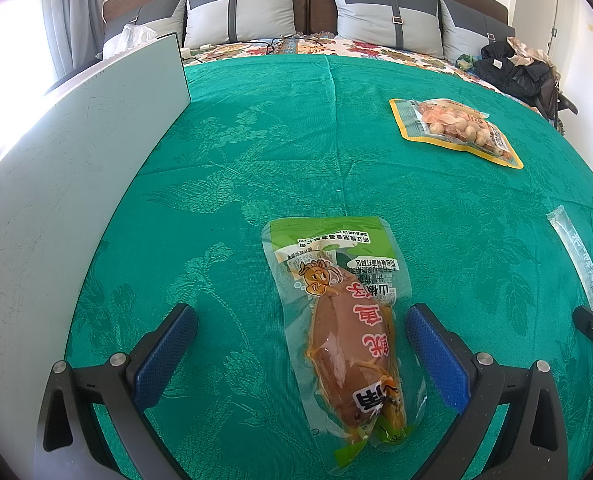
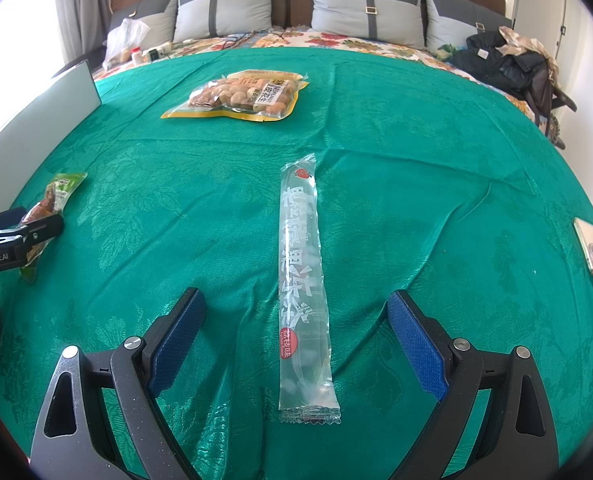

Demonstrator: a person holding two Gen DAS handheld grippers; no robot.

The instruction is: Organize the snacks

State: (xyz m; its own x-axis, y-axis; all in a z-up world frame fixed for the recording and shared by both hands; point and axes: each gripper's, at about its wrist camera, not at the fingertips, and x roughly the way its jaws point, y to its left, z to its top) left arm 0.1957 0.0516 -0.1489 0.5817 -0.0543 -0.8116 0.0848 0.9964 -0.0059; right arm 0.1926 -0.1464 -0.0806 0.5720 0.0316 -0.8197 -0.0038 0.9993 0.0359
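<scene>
Lying between each gripper's spread fingers: squid pouch [image 1: 346, 328] left [image 1: 301, 342], jelly stick [image 2: 302, 280] right [image 2: 296, 330].

- Fish pouch [image 1: 344, 328] lies on the cloth [image 1: 256, 152] near its left edge, beside the board [image 1: 76, 168].
- Jelly stick [image 2: 302, 280] lies mid-cloth, to its right.
- Peanut bag [image 2: 236, 98] lies behind both.

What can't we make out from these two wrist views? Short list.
- Left wrist view: the clear stick pack is cut off at the right edge, near the right gripper's finger.
- Right wrist view: the squid pack is partly hidden behind the left gripper's finger; label unreadable.
- Right wrist view: the phone is clipped by the right edge.
- Both views: what lies behind the white board is hidden.
</scene>
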